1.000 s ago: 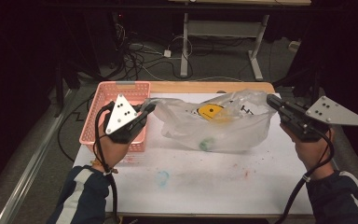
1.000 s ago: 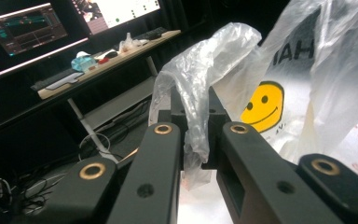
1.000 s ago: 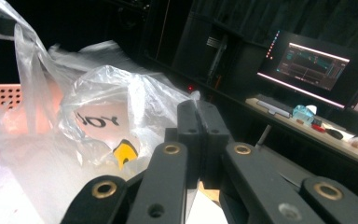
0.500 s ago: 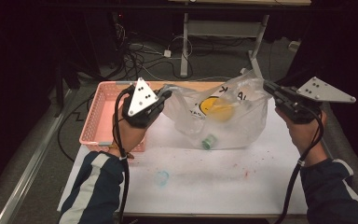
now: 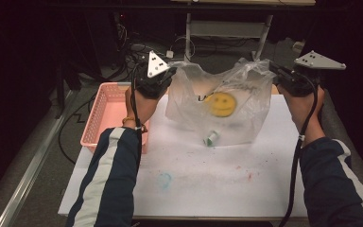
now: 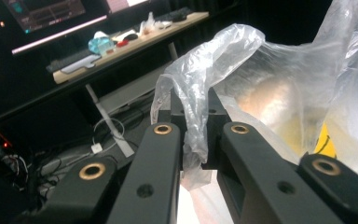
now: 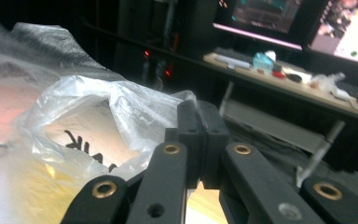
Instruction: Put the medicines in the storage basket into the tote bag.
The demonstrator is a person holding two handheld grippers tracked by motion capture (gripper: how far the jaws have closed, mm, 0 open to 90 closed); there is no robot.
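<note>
A clear plastic bag (image 5: 220, 106) with a yellow smiley face (image 5: 220, 103) hangs stretched between my two grippers above the white table sheet (image 5: 208, 189). My left gripper (image 5: 176, 72) is shut on the bag's left handle (image 6: 191, 93); film is pinched between its jaws (image 6: 197, 112). At the other top corner, my right gripper (image 5: 272, 68) is shut on the right handle (image 7: 135, 107), the film caught at its jaws (image 7: 200, 121). A small teal and white object (image 5: 211, 138) lies in the bag's bottom, near the sheet.
A pink basket (image 5: 105, 118) stands at the table's left edge, beside my left forearm. Faint teal and red stains mark the sheet. Behind the table are cables on the floor and a desk frame (image 5: 227, 28).
Both grippers have moved away from the person and slightly up, carrying the bag. The bag has gone from slumped on the table to hanging upright and stretched.
</note>
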